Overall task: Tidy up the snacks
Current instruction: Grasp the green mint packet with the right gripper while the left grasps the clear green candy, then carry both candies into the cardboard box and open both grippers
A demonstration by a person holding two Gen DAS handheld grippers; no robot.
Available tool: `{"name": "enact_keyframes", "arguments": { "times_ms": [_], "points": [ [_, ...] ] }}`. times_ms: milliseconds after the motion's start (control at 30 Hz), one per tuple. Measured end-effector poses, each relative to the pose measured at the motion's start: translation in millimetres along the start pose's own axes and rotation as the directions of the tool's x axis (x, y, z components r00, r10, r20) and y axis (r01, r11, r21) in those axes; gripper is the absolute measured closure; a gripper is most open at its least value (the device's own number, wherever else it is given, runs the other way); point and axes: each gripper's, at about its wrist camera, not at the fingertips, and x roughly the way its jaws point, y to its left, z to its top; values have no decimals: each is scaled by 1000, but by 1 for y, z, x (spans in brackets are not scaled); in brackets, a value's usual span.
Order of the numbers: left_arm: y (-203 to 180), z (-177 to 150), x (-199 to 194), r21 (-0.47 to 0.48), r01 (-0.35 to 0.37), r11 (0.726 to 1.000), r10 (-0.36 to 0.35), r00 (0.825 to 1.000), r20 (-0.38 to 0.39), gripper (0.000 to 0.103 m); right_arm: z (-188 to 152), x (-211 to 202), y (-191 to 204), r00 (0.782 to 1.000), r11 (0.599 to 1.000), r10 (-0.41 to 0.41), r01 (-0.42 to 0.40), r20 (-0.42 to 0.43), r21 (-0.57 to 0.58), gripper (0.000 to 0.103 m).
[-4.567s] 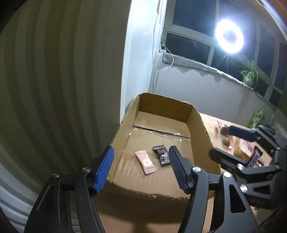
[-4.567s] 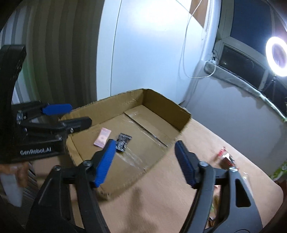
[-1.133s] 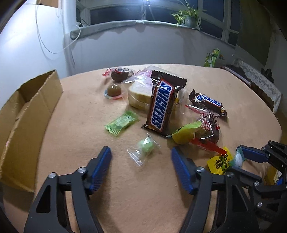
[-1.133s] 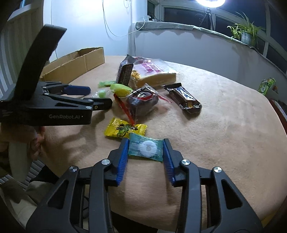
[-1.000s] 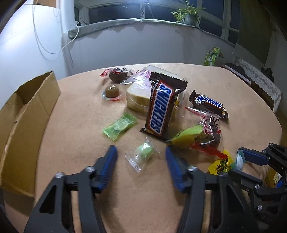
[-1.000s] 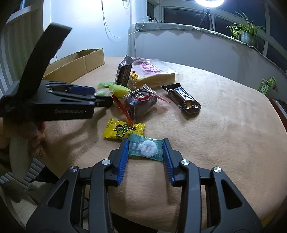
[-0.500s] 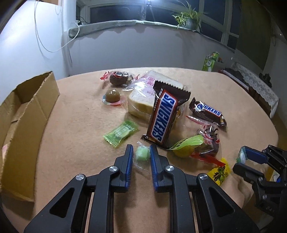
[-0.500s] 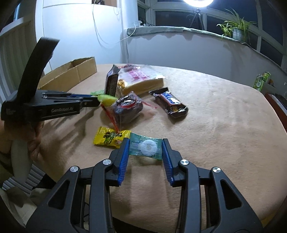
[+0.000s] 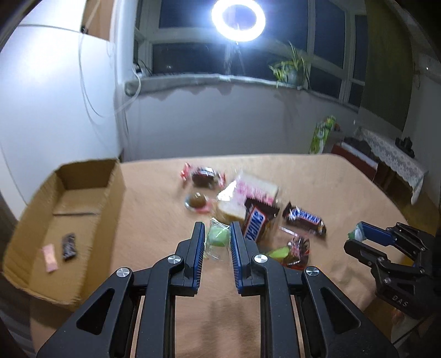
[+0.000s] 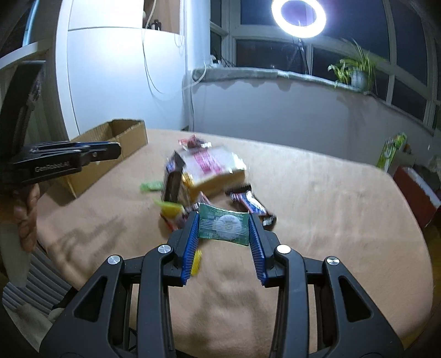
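Observation:
My left gripper (image 9: 217,236) is shut on a small green candy (image 9: 218,237) in clear wrap and holds it above the table. My right gripper (image 10: 223,223) is shut on a teal mint packet (image 10: 223,227), also lifted; it shows at the right in the left wrist view (image 9: 361,234). The open cardboard box (image 9: 110,192) stands at the left with a pink packet (image 9: 49,257) and a dark bar (image 9: 68,246) inside. A pile of snacks lies mid-table: a Snickers bar (image 9: 256,221), a bread packet (image 9: 248,192), a dark bar (image 9: 304,219).
The round table (image 10: 330,206) has a tan cloth. A flat green candy (image 10: 150,186) and a yellow packet (image 10: 171,207) lie near the pile. A ring light (image 9: 238,19) and a plant (image 9: 289,71) stand at the window. A green bag (image 9: 322,132) is beyond the table.
Both grippers have lifted off the table with their candies, and both views have tilted up. The left gripper had closed on the green candy just before; the box has come into view.

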Motion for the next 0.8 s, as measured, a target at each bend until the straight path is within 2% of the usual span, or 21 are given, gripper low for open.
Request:
{"name": "enact_keyframes", "arguments": {
  "times_ms": [200,433,667,800],
  "points": [
    [17,1,-23,-26,-28,999,30,998,49,86,25,-2,26,1000,998,13,-12,23,-61,66],
    [60,-6,-42,-103,-84,991,93,992,87,86,50,6,77,997,987,67,-60,45,-146,66],
    [109,-14,-64,-163,-181,970,200,974,108,86,77,25,136,988,963,143,-127,53,-237,66],
    [133,-16,-72,-193,-211,958,237,964,121,86,92,39,169,980,944,188,-163,63,-285,66]
  ]
}}
